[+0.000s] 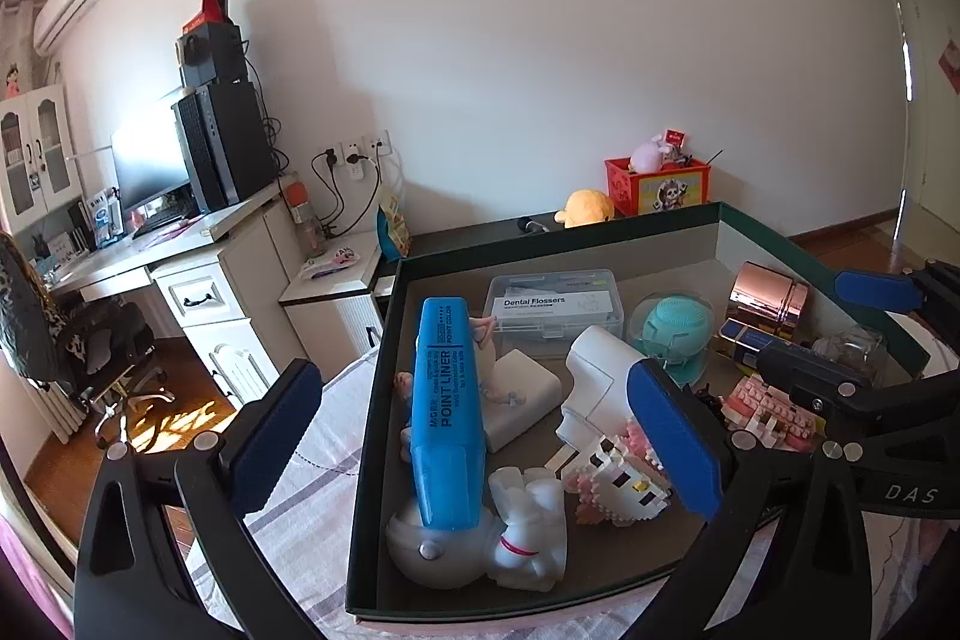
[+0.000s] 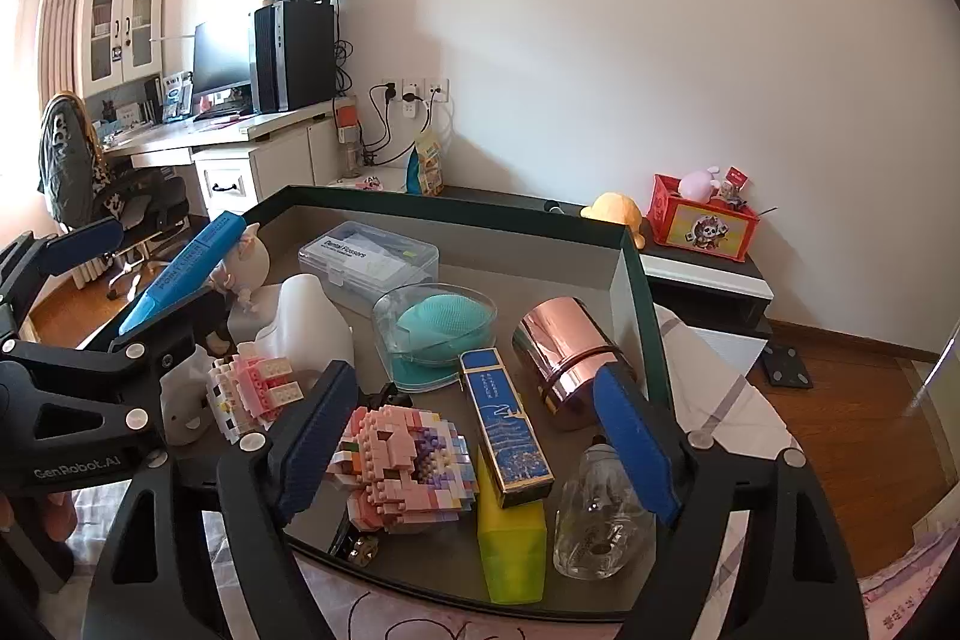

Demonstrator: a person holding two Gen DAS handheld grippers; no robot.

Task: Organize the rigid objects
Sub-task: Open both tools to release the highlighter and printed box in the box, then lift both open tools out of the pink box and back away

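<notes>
The tray (image 1: 384,340), a dark-walled open box on a striped bed cover (image 1: 312,490), holds the rigid objects. The left gripper (image 1: 480,436) hovers over its near half, fingers apart and empty. The right gripper (image 2: 474,436) hovers likewise, fingers apart, gripping nothing.

Target, by judgement: the blue highlighter (image 1: 444,412), lying tilted across white figurines (image 1: 528,532) at 6 o'clock in the tray. Centre the left gripper across the barrel's narrow faces, then close squarely; a slanted grasp may tip the figurines.

Keep the right gripper clear of the pink brick model (image 2: 402,460) directly beneath it.
</notes>
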